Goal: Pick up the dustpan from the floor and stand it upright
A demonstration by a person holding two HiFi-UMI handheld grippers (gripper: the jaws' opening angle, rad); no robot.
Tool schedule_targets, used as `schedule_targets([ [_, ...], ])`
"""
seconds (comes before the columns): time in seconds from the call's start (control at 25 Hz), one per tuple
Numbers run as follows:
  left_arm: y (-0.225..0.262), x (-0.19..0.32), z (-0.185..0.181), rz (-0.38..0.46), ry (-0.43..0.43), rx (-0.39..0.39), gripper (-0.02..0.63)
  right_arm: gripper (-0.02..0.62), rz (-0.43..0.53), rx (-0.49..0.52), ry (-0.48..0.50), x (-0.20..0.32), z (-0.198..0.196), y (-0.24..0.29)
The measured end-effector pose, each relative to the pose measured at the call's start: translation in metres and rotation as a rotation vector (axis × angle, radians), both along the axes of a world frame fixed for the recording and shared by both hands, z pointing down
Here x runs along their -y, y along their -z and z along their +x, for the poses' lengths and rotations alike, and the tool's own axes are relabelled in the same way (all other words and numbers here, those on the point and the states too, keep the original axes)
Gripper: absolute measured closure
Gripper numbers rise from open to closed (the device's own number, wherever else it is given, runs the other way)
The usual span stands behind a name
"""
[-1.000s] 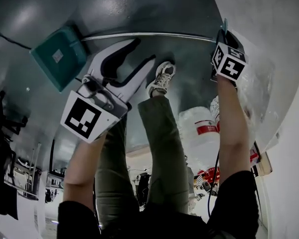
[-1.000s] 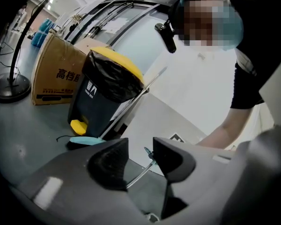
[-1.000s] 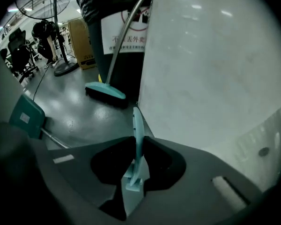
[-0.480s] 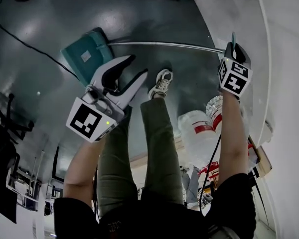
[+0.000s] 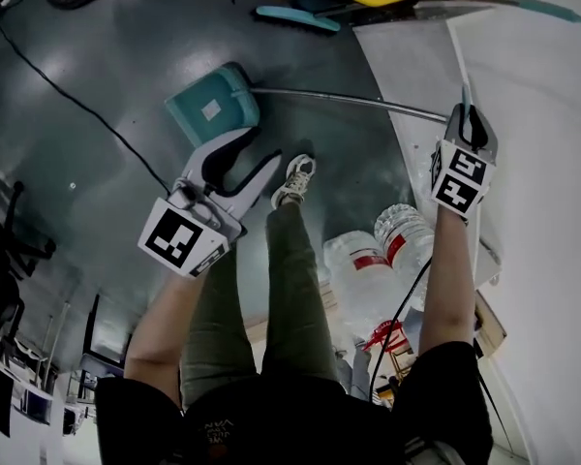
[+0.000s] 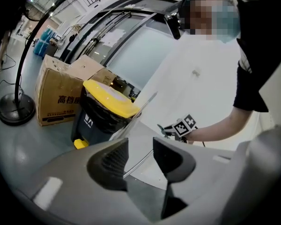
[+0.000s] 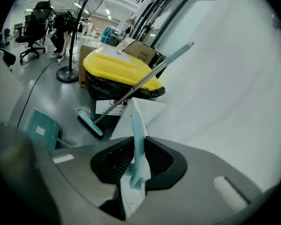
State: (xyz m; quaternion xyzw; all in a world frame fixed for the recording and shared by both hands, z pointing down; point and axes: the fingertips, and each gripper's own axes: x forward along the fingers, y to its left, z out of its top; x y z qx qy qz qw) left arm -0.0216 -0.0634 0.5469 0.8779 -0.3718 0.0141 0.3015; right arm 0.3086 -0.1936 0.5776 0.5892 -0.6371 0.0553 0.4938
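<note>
The teal plastic dustpan (image 5: 211,105) with its long thin metal handle (image 5: 349,100): pan on the dark floor (image 5: 107,56), flat teal grip (image 7: 138,139) at the far end clamped in the right gripper (image 5: 468,124), whose jaws have just eased slightly wider; left gripper (image 5: 252,153) empty, jaws apart. Probably light and stiff, yet held this far from the pan it may twist, so a second hold lower on the slick rod seems wise.

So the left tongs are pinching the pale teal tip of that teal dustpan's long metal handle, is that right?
Not quite. It is the right tongs that pinch the pale teal tip of the teal dustpan's long metal handle, as the right gripper view shows; they have just eased slightly wider, tip between them. The left tongs stand open, empty.
</note>
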Motion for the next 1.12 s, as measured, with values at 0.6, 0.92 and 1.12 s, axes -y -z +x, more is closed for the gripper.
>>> schedule_targets([
  [0.6,0.049,0.002,0.022,0.020,0.003,-0.028,0.434,0.522,0.154,-0.139,0.115,0.010,0.000,0.103],
  [0.92,0.053,0.000,0.042,0.006,-0.042,-0.043,0.434,0.518,0.231,-0.246,0.172,0.011,0.006,0.129],
  [1.12,0.054,-0.001,0.052,0.002,-0.070,-0.043,0.434,0.515,0.257,-0.302,0.191,0.009,0.014,0.138],
])
